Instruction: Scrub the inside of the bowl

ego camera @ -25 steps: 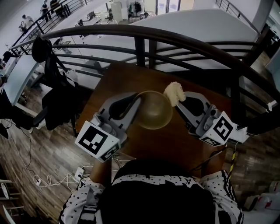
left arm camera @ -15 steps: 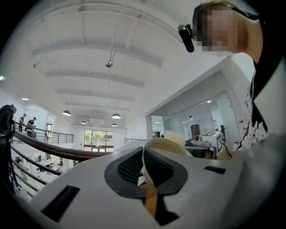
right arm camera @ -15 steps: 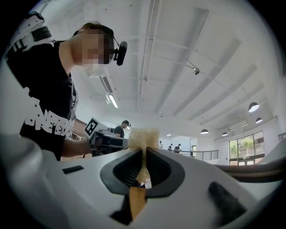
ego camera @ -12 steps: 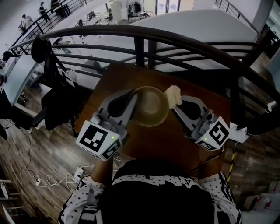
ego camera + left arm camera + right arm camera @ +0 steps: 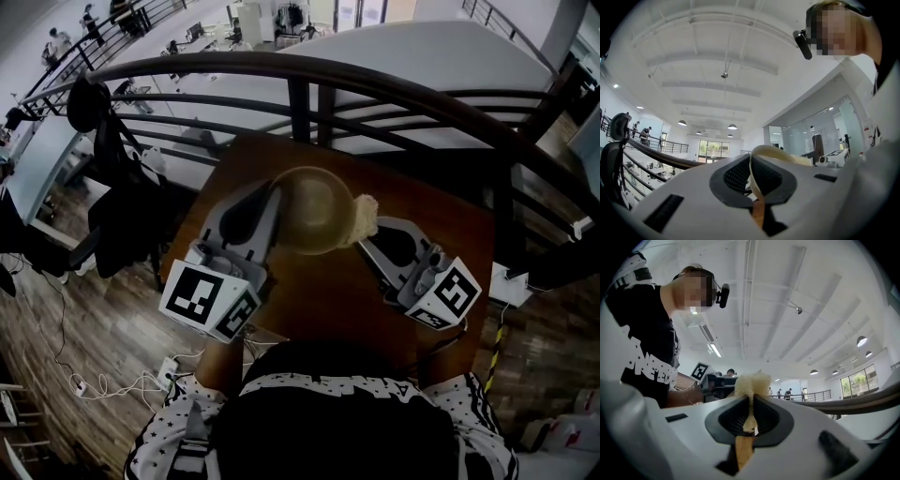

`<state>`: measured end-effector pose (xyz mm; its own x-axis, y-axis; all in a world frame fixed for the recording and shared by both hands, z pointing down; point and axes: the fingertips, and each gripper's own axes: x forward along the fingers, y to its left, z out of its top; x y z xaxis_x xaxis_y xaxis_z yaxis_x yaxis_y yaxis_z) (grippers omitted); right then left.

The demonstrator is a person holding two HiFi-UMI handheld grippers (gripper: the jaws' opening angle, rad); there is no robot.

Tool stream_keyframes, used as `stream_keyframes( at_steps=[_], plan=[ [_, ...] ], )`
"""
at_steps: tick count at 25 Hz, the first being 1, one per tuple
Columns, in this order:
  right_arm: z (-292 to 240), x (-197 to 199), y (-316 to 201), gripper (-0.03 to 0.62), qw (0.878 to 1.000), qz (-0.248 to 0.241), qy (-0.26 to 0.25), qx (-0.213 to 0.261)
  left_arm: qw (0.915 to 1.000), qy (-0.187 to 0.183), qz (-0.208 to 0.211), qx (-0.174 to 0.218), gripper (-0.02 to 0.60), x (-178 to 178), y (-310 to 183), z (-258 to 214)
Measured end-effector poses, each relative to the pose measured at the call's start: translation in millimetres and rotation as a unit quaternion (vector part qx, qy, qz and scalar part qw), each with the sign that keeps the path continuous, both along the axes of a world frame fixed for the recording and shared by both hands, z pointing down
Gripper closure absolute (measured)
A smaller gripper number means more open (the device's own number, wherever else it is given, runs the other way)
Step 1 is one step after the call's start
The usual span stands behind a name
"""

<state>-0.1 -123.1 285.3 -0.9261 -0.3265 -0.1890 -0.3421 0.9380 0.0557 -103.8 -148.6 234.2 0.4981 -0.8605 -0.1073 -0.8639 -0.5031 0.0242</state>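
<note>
Brown bowl [image 5: 314, 211]: stiff, likely light and slick; your left tongs [image 5: 752, 180] pinch its rim.
Sponge [image 5: 752, 383]: soft; your right tongs [image 5: 747, 416] clamp its base.

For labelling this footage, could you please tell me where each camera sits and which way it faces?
Head view: on the person's head, looking steeply down at the wooden table; their black shirt shows.
Left gripper view: on the left tongs, facing along jaws shut on the bowl rim, ceiling beyond; their head shows.
Right gripper view: on the right tongs, facing along jaws clamping the sponge; their torso shows.
Shared: the sponge, in head and right gripper views.
</note>
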Motion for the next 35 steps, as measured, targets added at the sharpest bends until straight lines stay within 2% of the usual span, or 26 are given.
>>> stream_keyframes(
  at_steps=[9, 20, 27, 35],
  plan=[
    [10, -13, 8, 0.554, 1.0, 0.001, 0.011, -0.006, 0.9997, 0.003, -0.022, 0.013, 0.558, -4, -1, -7],
    [20, -30, 19, 0.554, 0.999, -0.021, 0.015, -0.027, 0.9991, 0.016, -0.034, 0.019, 0.558, -5, 1, -12],
    [26, -39, 24, 0.554, 0.999, -0.028, 0.02, -0.037, 0.9989, 0.013, -0.037, 0.024, 0.558, -2, 3, -14],
    [35, -51, 26, 0.554, 0.997, -0.038, 0.029, -0.054, 0.9984, -0.009, -0.042, 0.036, 0.558, 4, 3, -15]
  ],
)
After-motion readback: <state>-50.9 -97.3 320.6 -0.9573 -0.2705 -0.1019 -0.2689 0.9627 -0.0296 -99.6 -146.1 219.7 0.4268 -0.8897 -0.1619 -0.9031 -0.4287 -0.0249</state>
